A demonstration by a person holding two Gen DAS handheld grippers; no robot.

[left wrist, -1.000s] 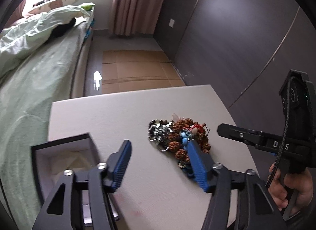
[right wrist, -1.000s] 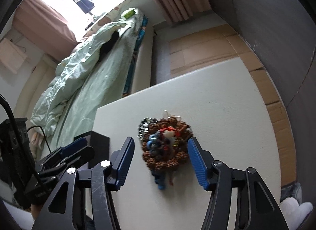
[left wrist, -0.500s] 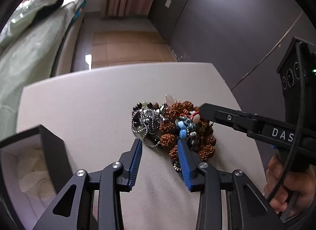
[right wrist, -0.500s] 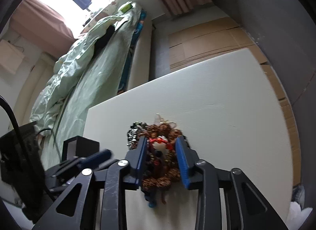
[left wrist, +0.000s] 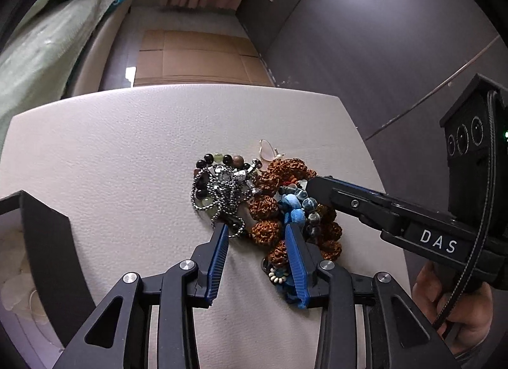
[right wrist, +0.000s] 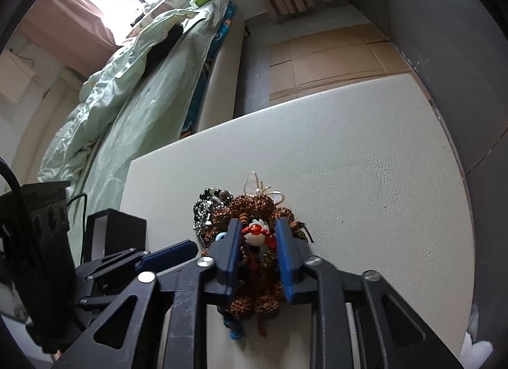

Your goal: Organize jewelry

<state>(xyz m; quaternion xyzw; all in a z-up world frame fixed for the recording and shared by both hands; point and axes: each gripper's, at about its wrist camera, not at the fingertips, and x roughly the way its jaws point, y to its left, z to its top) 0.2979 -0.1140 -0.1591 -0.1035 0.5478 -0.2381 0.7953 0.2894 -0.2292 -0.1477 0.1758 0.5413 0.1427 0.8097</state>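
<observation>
Two grippers work one tangled jewelry pile point(left wrist: 266, 207) at table centre: our right gripper point(right wrist: 256, 243) nearly closed around the brown-bead bracelet point(right wrist: 254, 289), left gripper point(left wrist: 256, 247) half-open at 6 o'clock, so lifting risks dragging the ball chain point(left wrist: 227, 196) along.

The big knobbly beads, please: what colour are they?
Reddish brown beads; the left wrist view shows them best.

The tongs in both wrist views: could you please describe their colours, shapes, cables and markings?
Both the left tongs and the right tongs have black angular linkage arms with silver pivot bolts and ribbed blue finger pads. The right unit carries white "DAS" lettering, a black camera block with three round lenses, and a black cable. A bare hand grips its handle.
</observation>
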